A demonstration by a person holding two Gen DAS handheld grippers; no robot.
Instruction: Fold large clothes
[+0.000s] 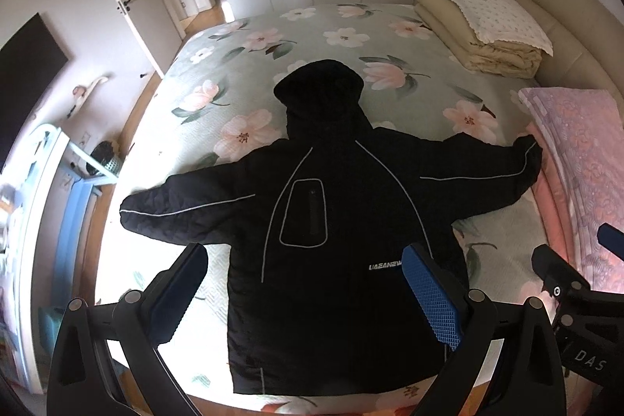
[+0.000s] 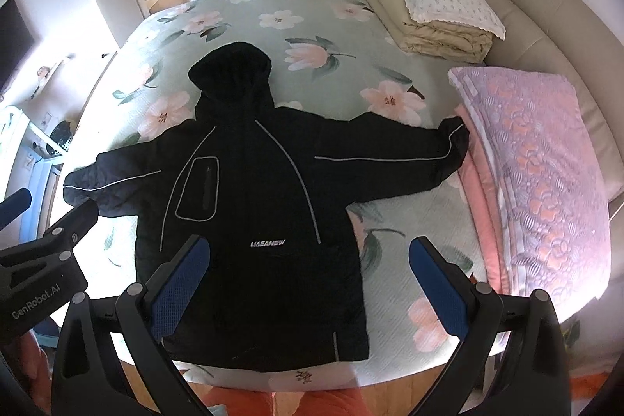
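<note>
A large black hooded jacket (image 1: 331,221) (image 2: 253,205) with grey piping lies spread flat on the floral bed (image 1: 241,65) (image 2: 312,26), both sleeves stretched out, hood toward the far side. My left gripper (image 1: 308,283) hovers open above the jacket's lower hem, nothing between its blue pads. My right gripper (image 2: 312,279) is also open, above the jacket's lower right side, holding nothing. The right gripper (image 1: 561,279) shows at the right edge of the left wrist view; the left gripper (image 2: 46,236) shows at the left edge of the right wrist view.
A folded pink and lilac blanket (image 1: 577,158) (image 2: 538,166) touches the jacket's right cuff. Folded beige bedding with a white pillow (image 1: 483,22) (image 2: 436,6) sits by the headboard. A blue-and-white rack (image 1: 58,190) stands left of the bed; wardrobes and an open door lie behind.
</note>
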